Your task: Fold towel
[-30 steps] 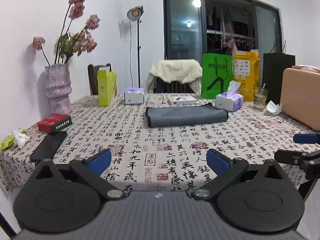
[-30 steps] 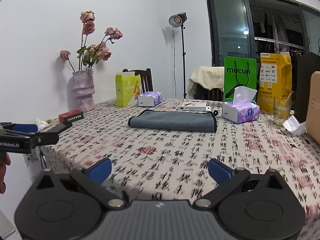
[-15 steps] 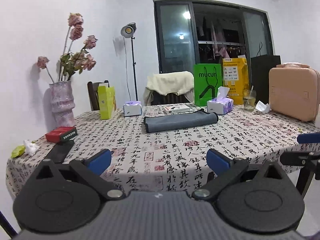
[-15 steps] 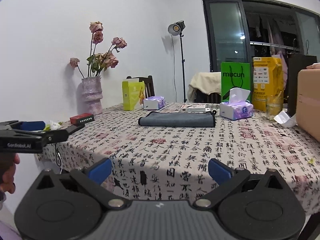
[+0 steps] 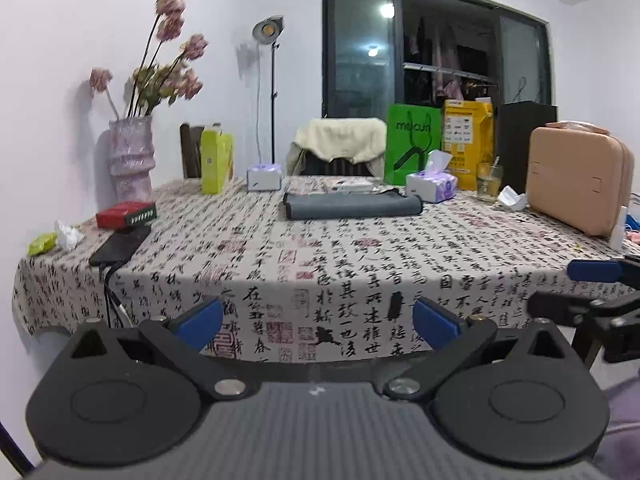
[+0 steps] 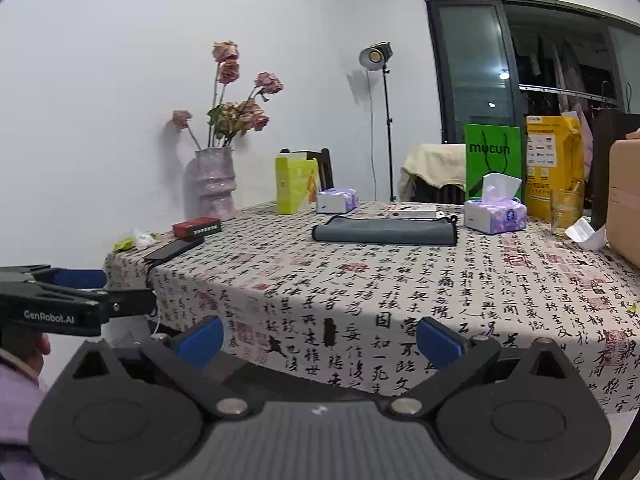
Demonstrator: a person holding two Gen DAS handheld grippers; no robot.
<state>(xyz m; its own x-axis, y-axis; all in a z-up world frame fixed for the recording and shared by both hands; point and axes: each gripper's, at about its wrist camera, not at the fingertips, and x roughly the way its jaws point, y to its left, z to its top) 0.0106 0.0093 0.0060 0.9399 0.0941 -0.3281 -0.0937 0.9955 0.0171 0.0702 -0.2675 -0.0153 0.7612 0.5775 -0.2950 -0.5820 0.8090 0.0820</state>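
Note:
A grey towel [image 5: 352, 205] lies folded into a long flat strip near the far middle of the table; it also shows in the right wrist view [image 6: 385, 231]. My left gripper [image 5: 318, 320] is open and empty, held off the table's near edge, far from the towel. My right gripper [image 6: 319, 334] is open and empty, also off the near edge. The right gripper shows at the right edge of the left wrist view [image 5: 600, 288]. The left gripper shows at the left edge of the right wrist view [image 6: 72, 296].
The table carries a calligraphy-print cloth [image 5: 320, 264]. On it stand a vase of flowers [image 5: 130, 158], a red box [image 5: 126, 215], a black phone [image 5: 120, 245], two tissue packs [image 5: 432, 187], green and yellow bags [image 5: 414, 144], a glass [image 5: 489, 180] and a pink case [image 5: 576, 184].
Both grippers have drawn back from the table and lowered, so the table edge now lies ahead of them. The towel has not moved. Both grippers stay open.

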